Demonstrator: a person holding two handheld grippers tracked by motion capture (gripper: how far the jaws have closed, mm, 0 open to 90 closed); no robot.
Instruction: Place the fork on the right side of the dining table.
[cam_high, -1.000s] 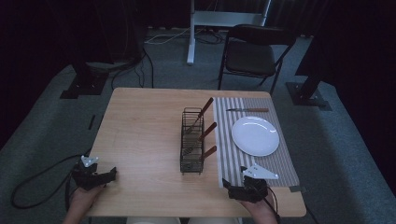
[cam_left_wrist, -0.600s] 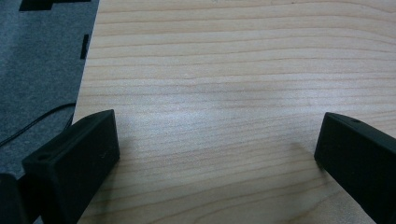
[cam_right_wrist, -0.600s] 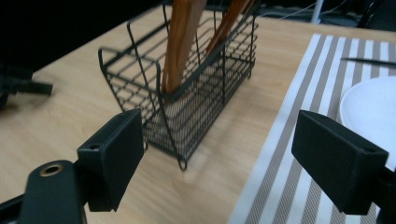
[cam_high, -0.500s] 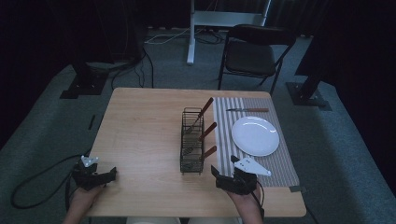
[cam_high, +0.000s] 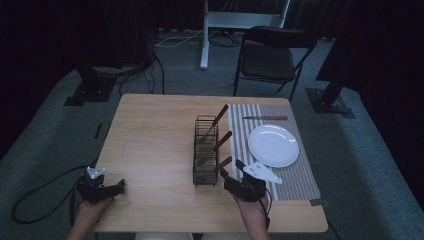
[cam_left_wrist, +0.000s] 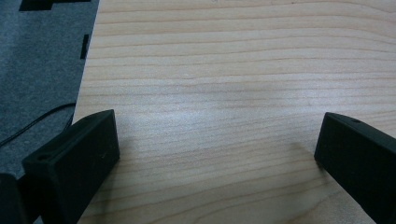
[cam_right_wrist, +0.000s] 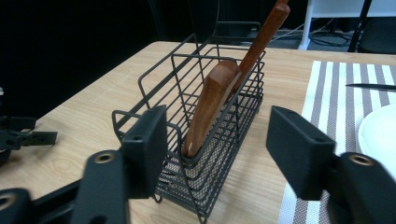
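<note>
Wooden table (cam_high: 150, 150) is carrying a wire basket (cam_high: 205, 150) at frame centre; the right gripper (cam_high: 235, 176), jaws wide, is facing its nearest wooden handle (cam_right_wrist: 208, 112), which is leaning upright. The left gripper (cam_high: 117, 187), also wide, is lying far at lower left.

- High view: you look down and fwd from above your side of the table (cam_high: 150, 150); whole top, floor and chair (cam_high: 272, 57) beyond in frame.
- Left gripper view: cam sits v. close over the table's left edge, angled down at bare wood betw. its jaws.
- Right gripper view: cam sits low, near tabletop level, facing the wire basket (cam_right_wrist: 205, 126) close up.
- Shared w/ high view: basket (cam_high: 206, 150), striped mat (cam_high: 295, 170), plate (cam_high: 274, 145).
</note>
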